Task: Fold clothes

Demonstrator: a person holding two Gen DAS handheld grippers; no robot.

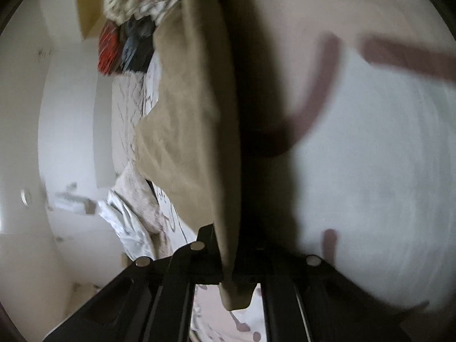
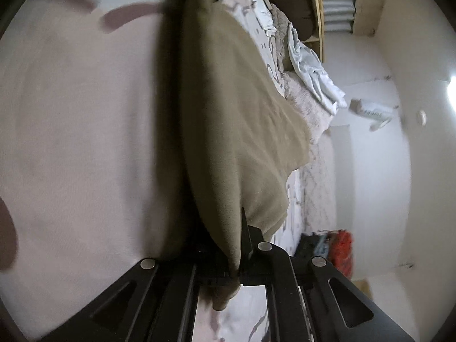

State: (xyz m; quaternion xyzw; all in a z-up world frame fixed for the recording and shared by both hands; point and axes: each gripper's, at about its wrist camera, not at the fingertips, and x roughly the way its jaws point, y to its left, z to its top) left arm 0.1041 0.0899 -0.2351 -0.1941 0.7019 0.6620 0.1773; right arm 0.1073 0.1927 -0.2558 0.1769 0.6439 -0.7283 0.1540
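A tan garment (image 1: 196, 119) hangs stretched between my two grippers over a white bed sheet with mauve marks (image 1: 370, 148). My left gripper (image 1: 228, 262) is shut on one edge of it, with a bit of cloth poking out below the jaws. In the right wrist view the same tan garment (image 2: 239, 131) runs up from my right gripper (image 2: 236, 259), which is shut on its other edge. Both views are turned sideways and blurred.
A pile of other clothes (image 1: 134, 8), white, dark blue and red, lies at the far end of the bed; it also shows in the right wrist view (image 2: 333, 248). A crumpled white duvet and a fluffy blanket (image 2: 307, 82) lie along the bed by the white wall (image 2: 370, 171).
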